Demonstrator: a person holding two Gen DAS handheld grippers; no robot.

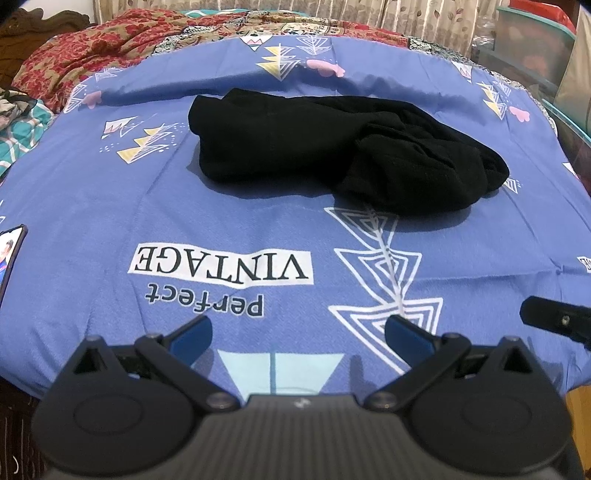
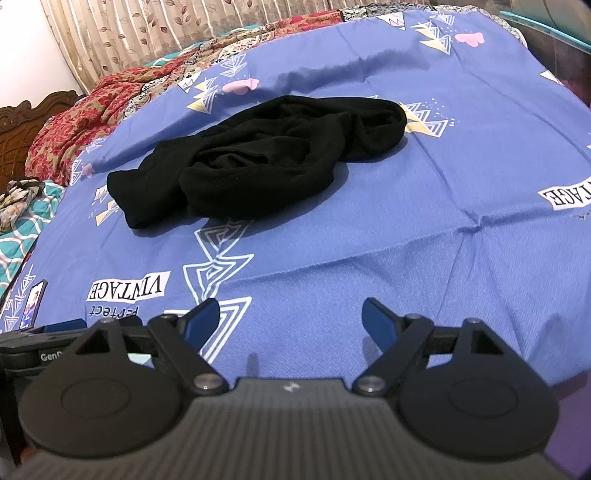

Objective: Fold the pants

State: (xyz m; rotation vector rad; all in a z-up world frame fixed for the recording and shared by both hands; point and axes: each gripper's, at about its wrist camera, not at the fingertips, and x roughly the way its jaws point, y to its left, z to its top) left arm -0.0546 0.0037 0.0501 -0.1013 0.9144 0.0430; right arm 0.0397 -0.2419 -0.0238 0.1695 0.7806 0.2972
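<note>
Black pants (image 1: 332, 147) lie crumpled in a heap on a blue printed bedsheet (image 1: 184, 206); the right wrist view shows the same pants (image 2: 255, 158) bunched up in the middle of the sheet (image 2: 406, 221). My left gripper (image 1: 298, 328) hovers over the near part of the bed, well short of the pants, open with nothing between its blue pads. My right gripper (image 2: 291, 314) is likewise open and empty, near the bed's front edge. A piece of the right gripper (image 1: 557, 321) shows at the left wrist view's right edge.
A phone (image 1: 9, 254) lies at the sheet's left edge. A red floral blanket (image 1: 92, 55) is piled at the far left, next to a wooden headboard (image 2: 22, 122). Curtains (image 2: 147, 33) hang behind the bed. Plastic bins (image 1: 535, 48) stand at the right.
</note>
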